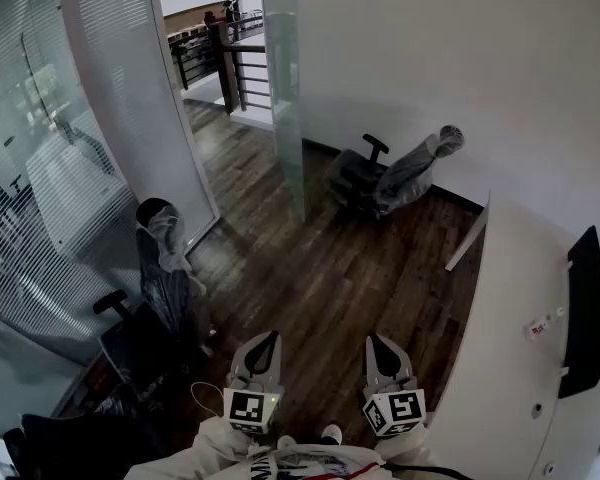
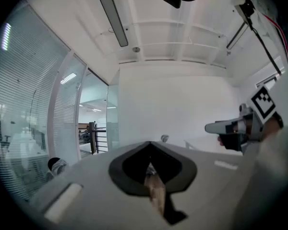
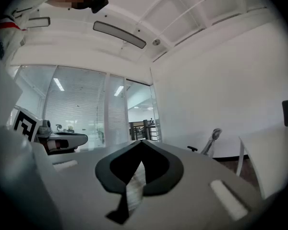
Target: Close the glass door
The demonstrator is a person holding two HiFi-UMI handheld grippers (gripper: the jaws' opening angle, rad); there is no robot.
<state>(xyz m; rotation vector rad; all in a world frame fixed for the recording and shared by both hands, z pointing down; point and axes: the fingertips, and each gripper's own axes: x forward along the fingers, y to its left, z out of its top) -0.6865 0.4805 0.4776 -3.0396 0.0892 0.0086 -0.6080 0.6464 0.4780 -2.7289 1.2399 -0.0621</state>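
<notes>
**A:** Where is the glass door (image 1: 283, 88)?
**B:** Across the wooden floor (image 1: 310, 278), standing open by the white wall, well apart from both claws.
**A:** The claws?
**B:** Left claw (image 1: 268, 340) and right claw (image 1: 376, 343): pressed together, empty. Best to approach, then push the door's free edge steadily.

Tall translucent glass door (image 1: 283, 98), upright, swung wide open

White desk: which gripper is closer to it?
Right. The right gripper sits just beside the white desk; the left gripper is farther away, beyond the right one.
</notes>
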